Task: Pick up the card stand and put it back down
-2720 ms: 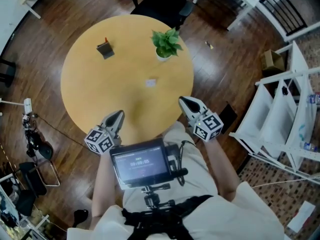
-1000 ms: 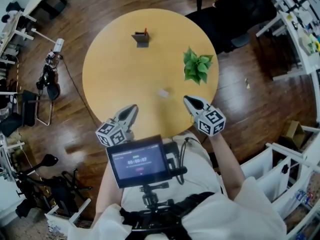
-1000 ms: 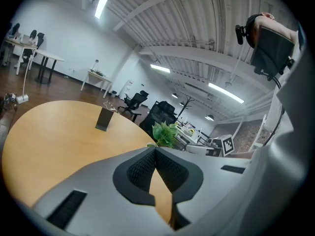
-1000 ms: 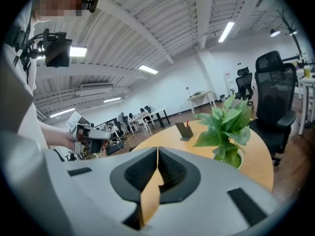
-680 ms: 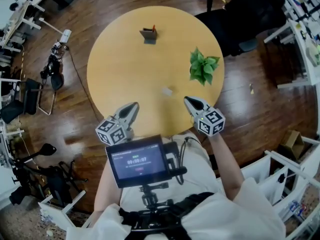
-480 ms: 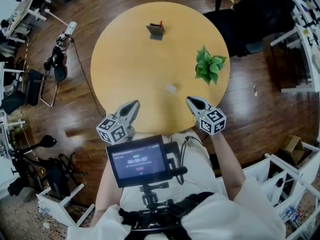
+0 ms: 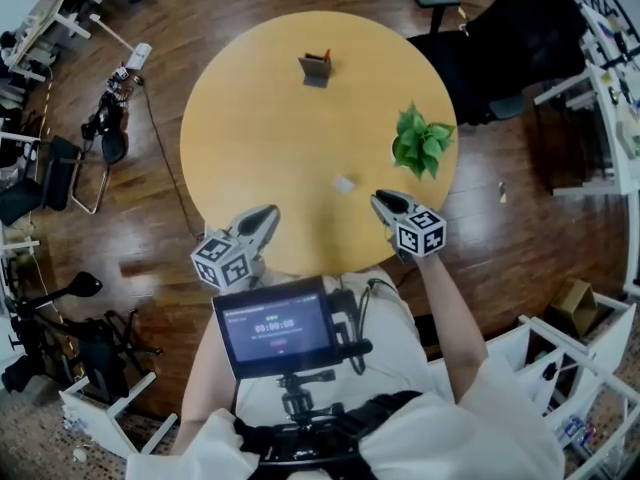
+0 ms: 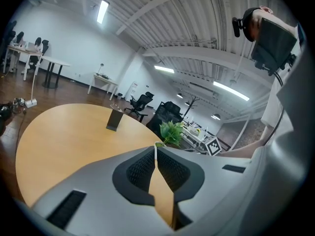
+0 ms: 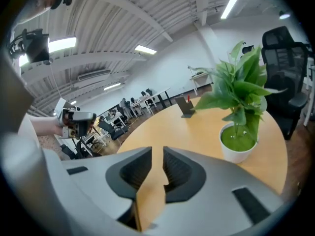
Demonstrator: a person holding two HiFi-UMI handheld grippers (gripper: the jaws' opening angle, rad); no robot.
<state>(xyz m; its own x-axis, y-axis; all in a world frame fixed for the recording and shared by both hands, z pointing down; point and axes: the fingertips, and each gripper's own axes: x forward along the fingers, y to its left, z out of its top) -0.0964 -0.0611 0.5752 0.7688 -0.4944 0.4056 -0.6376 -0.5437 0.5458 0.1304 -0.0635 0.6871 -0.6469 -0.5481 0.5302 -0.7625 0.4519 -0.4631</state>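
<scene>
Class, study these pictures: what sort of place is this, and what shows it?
Probably an open-plan office or lab: desks along the wall, a black office chair and ceiling strip lights.

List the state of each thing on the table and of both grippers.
card stand: upright at the far side of the table, untouched
potted plant: upright near the right edge
white scrap: lying flat
left gripper: jaws together, empty
right gripper: jaws slightly apart, just been opening, empty
</scene>
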